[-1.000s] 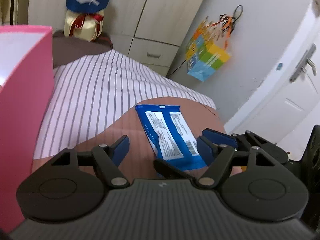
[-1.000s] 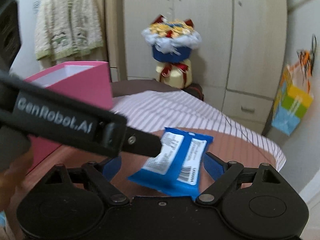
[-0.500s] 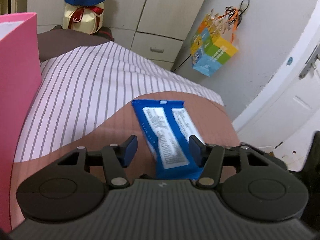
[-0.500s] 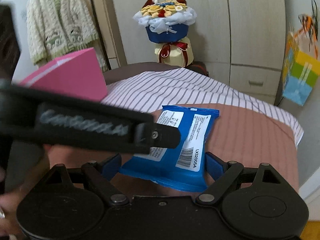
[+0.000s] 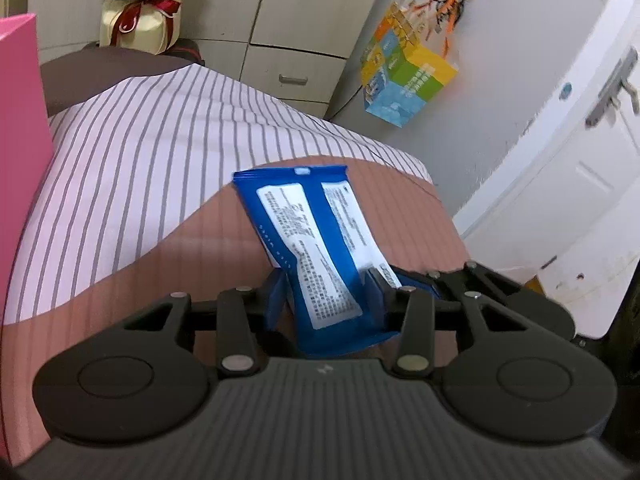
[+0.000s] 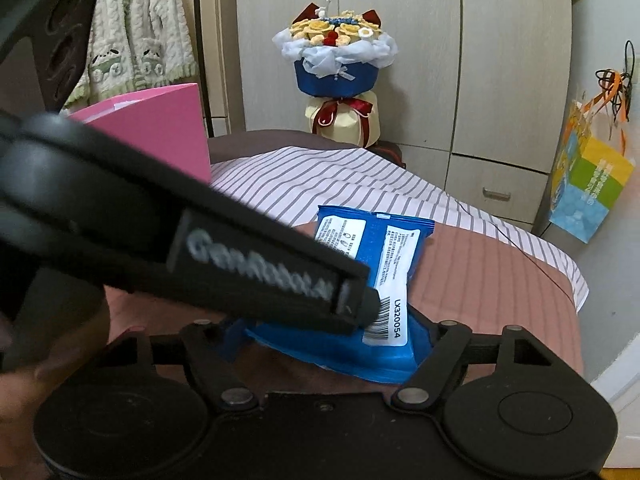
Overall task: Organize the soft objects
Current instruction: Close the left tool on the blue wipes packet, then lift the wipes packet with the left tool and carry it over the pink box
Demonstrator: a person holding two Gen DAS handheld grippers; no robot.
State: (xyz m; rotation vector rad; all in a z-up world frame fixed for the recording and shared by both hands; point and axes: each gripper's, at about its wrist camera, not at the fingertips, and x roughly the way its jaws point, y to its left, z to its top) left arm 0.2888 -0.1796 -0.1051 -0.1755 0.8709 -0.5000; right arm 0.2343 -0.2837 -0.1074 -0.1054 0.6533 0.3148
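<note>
A blue packet (image 5: 316,248) with white printed labels lies on a bed (image 5: 160,168) (covered by a reddish-brown quilt and a pink striped sheet). The left gripper (image 5: 326,292) has its jaws closed in on the packet's near end, pinching it from both sides. In the right wrist view, the right gripper (image 6: 332,338) also has its jaws against the packet (image 6: 384,256), gripping its near edge. A pink box (image 6: 160,124) stands on the bed's left side. A flower bouquet (image 6: 338,64) stands before the wardrobe (image 6: 480,60).
</note>
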